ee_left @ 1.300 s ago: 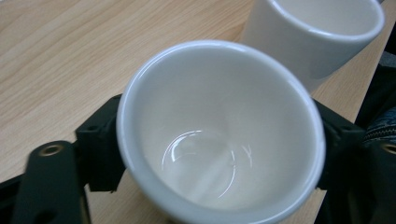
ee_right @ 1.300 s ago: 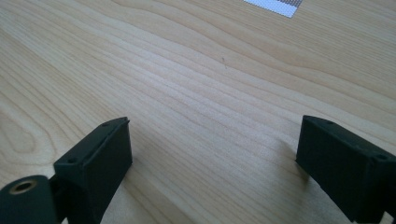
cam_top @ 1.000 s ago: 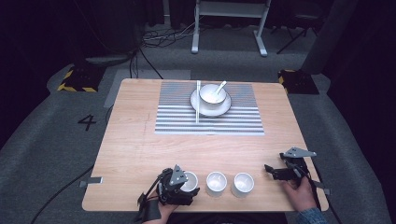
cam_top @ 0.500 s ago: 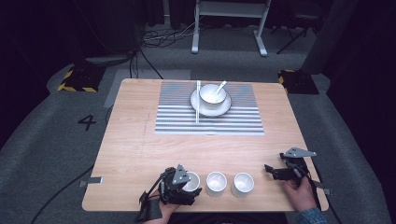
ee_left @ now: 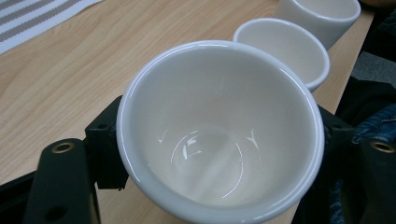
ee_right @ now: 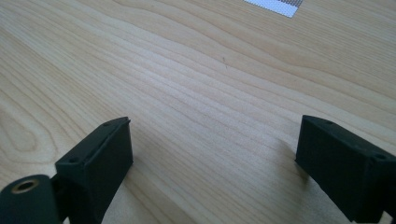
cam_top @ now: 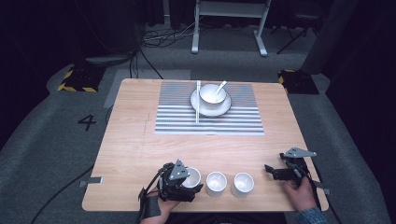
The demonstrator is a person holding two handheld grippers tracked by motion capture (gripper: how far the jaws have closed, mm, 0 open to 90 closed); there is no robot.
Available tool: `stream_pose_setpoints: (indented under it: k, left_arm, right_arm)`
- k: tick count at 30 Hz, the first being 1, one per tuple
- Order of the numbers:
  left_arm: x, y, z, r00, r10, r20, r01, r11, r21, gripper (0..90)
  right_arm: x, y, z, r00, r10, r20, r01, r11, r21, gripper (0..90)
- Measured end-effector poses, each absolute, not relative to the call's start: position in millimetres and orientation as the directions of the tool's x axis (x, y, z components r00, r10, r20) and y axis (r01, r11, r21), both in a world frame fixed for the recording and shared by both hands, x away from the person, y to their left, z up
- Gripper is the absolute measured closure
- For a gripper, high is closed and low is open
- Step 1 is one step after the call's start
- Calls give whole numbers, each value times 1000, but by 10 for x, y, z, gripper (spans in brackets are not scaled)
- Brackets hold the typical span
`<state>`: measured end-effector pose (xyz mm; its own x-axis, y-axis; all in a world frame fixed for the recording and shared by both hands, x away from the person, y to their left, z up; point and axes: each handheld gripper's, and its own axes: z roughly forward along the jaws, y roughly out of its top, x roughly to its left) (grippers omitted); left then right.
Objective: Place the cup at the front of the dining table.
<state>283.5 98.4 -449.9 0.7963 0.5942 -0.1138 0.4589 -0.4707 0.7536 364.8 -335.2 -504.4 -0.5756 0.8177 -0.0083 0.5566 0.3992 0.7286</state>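
Left gripper: your left gripper (cam_top: 192, 183) sits at the lower centre-left of the high view; its jaws are clamped on the outer wall of the white cup (ee_left: 219, 130), one on each side, as the left gripper view shows
White cup: empty, upright or nearly so, at the near edge of the table (cam_top: 140, 144); it is the leftmost of three in a row at the bottom of the high view
Middle cup: the middle cup (cam_top: 216, 183) stands just beside the held one, rims close in the left gripper view
Third cup: the third cup (cam_top: 243, 183) stands next along to the right
Right gripper: your right gripper (cam_top: 272, 170) is at the lower right of the high view, well apart from the cups; its jaws are spread wide with bare wood between them
Far side: a striped mat (cam_top: 177, 116) at upper centre carries a plate (cam_top: 223, 108) with a bowl (cam_top: 211, 93) and a spoon (cam_top: 220, 86), chopsticks (cam_top: 198, 100) at the plate's left edge
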Motion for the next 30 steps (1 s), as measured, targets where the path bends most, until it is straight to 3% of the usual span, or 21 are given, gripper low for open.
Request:
stream_pose_setpoints:
  k: [17, 30]
  left_arm:
    - [2857, 1036, -4180, 768, 634, -91, 433, -408, 804, 265]
    - [3129, 1137, -3925, 737, 672, -79, 419, -362, 833, 265]
  right_arm:
    - [3641, -3355, -5043, -577, 817, -6, 556, 398, 730, 115]
    - [3651, -3360, -5043, -579, 815, -3, 556, 397, 730, 119]
